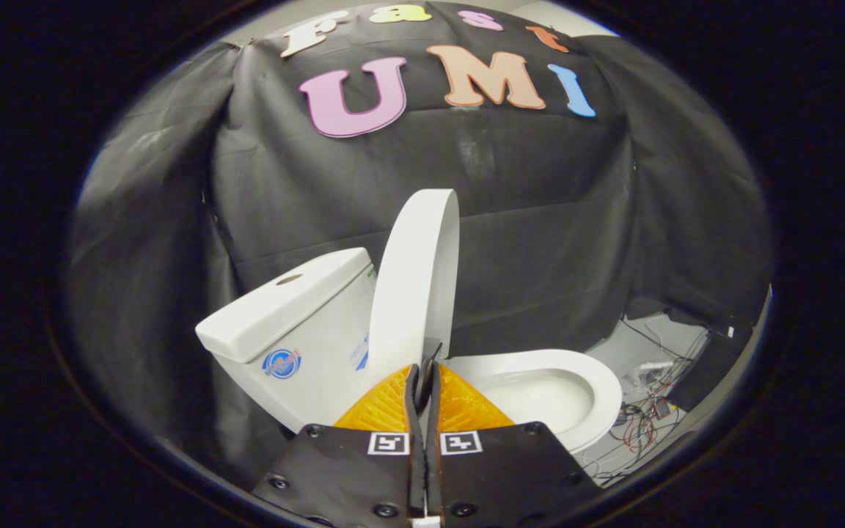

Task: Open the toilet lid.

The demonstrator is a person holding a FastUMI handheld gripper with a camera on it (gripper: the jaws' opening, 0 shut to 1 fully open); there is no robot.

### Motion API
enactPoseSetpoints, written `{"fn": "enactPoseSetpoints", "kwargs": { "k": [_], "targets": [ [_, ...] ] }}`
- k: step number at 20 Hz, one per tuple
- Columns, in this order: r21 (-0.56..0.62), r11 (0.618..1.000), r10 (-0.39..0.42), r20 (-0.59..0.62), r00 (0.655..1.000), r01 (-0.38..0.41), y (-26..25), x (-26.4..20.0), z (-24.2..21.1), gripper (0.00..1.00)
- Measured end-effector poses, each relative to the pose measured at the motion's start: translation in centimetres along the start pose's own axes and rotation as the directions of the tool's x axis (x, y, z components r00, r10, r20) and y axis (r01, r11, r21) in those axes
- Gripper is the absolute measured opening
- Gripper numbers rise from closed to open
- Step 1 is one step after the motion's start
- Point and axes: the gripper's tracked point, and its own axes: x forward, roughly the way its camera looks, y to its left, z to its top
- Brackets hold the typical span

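The gripper (423,370) is holding its fingers pressed together, nothing visibly pinched between them. Just ahead of the tips, the toilet lid (416,286) is standing raised, nearly upright, leaning toward the tank (298,323); the open bowl (547,392) is lying beside the fingers.

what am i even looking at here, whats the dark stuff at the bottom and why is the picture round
The picture comes from a fisheye camera riding on a hand-held two-finger tool, which a person carries; there is no robot arm. The lens bends everything, hence the round shape. The dark plates at the bottom are the tool's own body, and its two fingers run forward from them, pressed close together. Just ahead of them stands a white toilet lid, raised nearly upright. Whether the fingers pinch its lower edge is hard to tell. Beside it is the cistern, and beyond the fingers the open toilet bowl. Loose cables lie on the floor past the bowl.
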Motion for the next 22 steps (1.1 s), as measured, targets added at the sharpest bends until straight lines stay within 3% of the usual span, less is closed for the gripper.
{"fn": "enactPoseSetpoints", "kwargs": {
  "k": [16, 22],
  "targets": [
    [-0.068, 0.992, 0.108, 0.067, 0.992, -0.103, 7.7, 1.6, 0.4, 0.03],
    [-0.171, 0.982, 0.089, 0.054, 0.995, -0.079, 10.7, 2.4, -0.1, 0.08]
  ]
}}
